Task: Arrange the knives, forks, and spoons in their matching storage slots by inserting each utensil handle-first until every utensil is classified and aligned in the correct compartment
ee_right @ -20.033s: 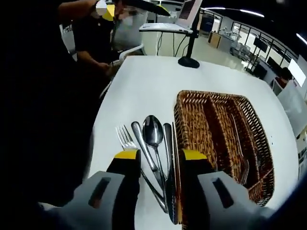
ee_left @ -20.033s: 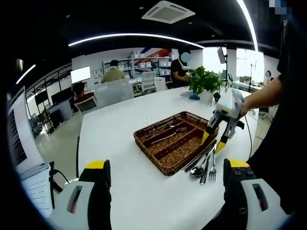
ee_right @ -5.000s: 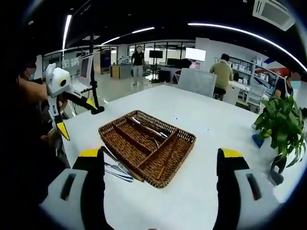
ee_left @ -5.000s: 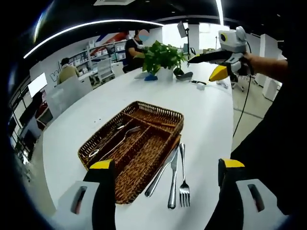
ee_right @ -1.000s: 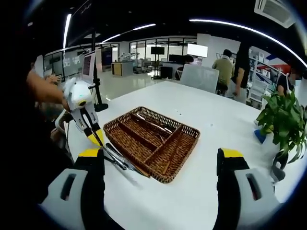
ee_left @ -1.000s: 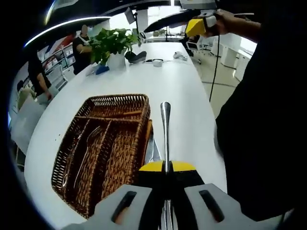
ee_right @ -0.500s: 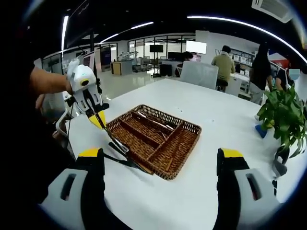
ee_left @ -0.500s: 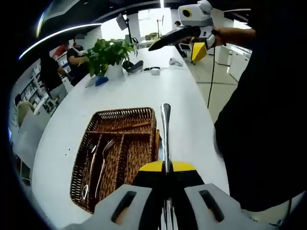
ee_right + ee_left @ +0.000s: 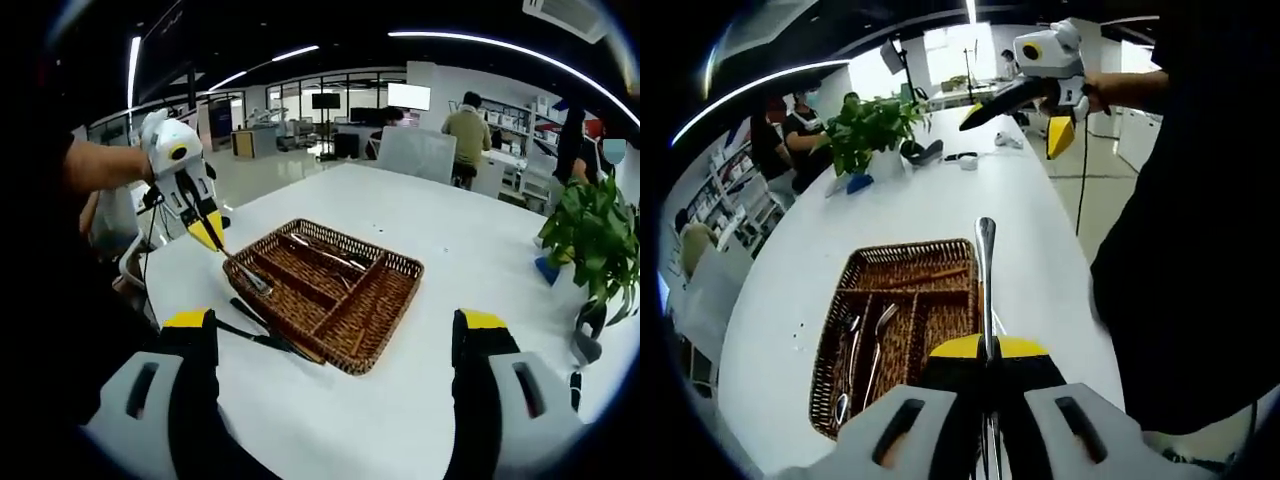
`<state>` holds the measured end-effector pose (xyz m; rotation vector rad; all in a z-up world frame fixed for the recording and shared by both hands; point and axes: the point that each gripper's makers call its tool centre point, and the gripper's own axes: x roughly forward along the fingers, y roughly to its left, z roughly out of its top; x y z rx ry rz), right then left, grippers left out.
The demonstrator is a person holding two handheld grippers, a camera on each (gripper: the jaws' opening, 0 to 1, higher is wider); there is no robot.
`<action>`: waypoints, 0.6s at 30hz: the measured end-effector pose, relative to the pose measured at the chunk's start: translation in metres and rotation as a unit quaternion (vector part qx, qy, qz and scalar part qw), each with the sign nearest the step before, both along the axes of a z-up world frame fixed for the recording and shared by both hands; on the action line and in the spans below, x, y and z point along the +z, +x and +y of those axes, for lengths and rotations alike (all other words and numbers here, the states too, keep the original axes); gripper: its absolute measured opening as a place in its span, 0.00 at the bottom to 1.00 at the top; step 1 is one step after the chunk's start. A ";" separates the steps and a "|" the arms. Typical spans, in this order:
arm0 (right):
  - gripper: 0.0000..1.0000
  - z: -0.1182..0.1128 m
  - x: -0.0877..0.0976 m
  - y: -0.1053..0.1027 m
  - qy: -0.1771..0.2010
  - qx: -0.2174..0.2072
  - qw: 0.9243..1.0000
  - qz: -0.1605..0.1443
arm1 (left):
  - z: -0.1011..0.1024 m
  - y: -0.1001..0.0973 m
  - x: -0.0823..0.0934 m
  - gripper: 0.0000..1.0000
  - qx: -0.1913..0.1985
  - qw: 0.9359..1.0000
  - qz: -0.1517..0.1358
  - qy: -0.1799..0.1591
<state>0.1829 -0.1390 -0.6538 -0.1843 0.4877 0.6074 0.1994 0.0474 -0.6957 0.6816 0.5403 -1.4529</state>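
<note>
- Between the closed jaws of the left claw (image 9: 986, 352), a steel utensil (image 9: 985, 262) sticks straight forward, handle end leading, lifted above the wicker tray (image 9: 902, 262); which kind it is I cannot tell, since its head is hidden.
- Thin, rigid, polished metal like this looks light but slippery; a firm pinch on the flat shank, as here, should stop it swivelling.
- Near one long tabletop edge, the tray (image 9: 388, 268) already has cutlery in a far slot, and two dark utensils (image 9: 262, 332) lie just beside it.
- Wide open and empty, the right claw (image 9: 330, 330) hangs over the white tabletop (image 9: 420, 400).
</note>
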 end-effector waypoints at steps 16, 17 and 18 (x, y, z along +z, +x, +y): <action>1.00 0.004 0.004 0.004 0.012 -0.002 1.000 0.000 | 0.002 0.014 0.005 0.01 -0.002 1.000 -0.007 -0.002; 1.00 0.004 0.003 0.004 0.012 -0.003 1.000 0.000 | 0.002 0.016 0.006 0.01 -0.002 1.000 -0.007 -0.002; 1.00 0.004 0.003 0.004 0.011 -0.003 1.000 0.000 | 0.002 0.018 0.006 0.01 -0.002 1.000 -0.007 -0.003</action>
